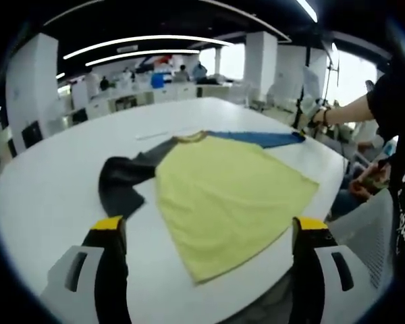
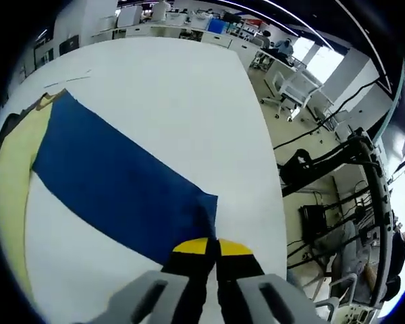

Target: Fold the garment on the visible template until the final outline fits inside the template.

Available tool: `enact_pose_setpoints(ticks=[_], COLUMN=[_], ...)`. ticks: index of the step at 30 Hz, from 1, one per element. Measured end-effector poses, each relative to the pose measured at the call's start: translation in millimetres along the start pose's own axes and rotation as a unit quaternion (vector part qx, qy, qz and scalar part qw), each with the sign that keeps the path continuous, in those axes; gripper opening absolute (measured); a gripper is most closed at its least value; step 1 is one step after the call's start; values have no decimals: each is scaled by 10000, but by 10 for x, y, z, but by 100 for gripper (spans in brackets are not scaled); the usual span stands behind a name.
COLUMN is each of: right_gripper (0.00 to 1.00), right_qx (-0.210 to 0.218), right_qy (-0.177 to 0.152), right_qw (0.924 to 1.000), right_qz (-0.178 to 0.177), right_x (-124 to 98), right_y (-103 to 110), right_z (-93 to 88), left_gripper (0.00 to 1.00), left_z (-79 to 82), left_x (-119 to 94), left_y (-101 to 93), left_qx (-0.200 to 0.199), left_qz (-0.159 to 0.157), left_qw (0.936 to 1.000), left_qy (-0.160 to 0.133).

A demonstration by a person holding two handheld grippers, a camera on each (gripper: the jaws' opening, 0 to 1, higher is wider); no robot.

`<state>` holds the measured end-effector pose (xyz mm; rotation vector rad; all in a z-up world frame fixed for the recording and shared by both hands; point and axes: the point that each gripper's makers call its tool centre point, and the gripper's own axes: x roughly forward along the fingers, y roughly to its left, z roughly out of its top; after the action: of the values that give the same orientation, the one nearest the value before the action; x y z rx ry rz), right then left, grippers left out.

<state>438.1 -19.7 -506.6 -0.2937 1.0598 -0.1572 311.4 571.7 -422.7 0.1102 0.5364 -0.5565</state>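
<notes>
Ahead of the wide-spread jaws of the left gripper (image 1: 210, 233), which hold nothing, the garment (image 1: 223, 196) lies flat on the white table (image 1: 61, 182); its yellow body reaches back almost between the yellow-tipped fingers (image 1: 109, 224), a dark grey sleeve (image 1: 125, 179) trails off beyond the left finger, and a blue sleeve (image 1: 263, 139) stretches away at the far side; in the right gripper view, the right gripper (image 2: 212, 248) has its jaws pressed together on the cuff end of the blue sleeve (image 2: 115, 182), which runs from the fingertips away to the yellow body.
</notes>
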Motion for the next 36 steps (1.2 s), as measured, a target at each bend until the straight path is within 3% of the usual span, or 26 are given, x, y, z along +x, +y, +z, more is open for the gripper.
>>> enact_pose_setpoints(ticks=[3,5,8,10,13,16,18,23,28,36], right_gripper=[4,8,16,19,16,14,9,11,10,10], right_qx=[70,341,559,959,1234,1144,1368,2106,1928,1948], right_qy=[-57,-92,-41,-40,-151,-109,-135,-125,-88,-108], right_qw=[10000,9992,9983,9950,9915,9925,9884,9753,9789,9782], right_qz=[31,200,162,272,378,426,643,657,673,705], right_x=[-11,3,18,28,38,19,26,173,447,509], right_y=[-23,19,-1,56,111,139,207,61,-132,-163], right_z=[17,9,-67,-119,-124,-131,-119,-117,-63,-67], left_gripper=[98,98,98,98,98,97,97,97,96,96], left_z=[8,14,3,6,5,8,10,25,51,67], left_x=[2,4,12,14,14,15,20,21,15,8], left_y=[-3,-7,-11,-15,-12,-6,-10,-38,-33,-32], left_qx=[-18,-28,-9,-9,-16,-7,-10,70,41,-43], left_qz=[-9,-13,-15,-20,-14,-9,-25,-50,-52,-82], left_qw=[10000,10000,10000,10000,10000,10000,10000,10000,10000,9999], left_qy=[-31,-44,-9,-20,-11,-6,0,33,-38,-128])
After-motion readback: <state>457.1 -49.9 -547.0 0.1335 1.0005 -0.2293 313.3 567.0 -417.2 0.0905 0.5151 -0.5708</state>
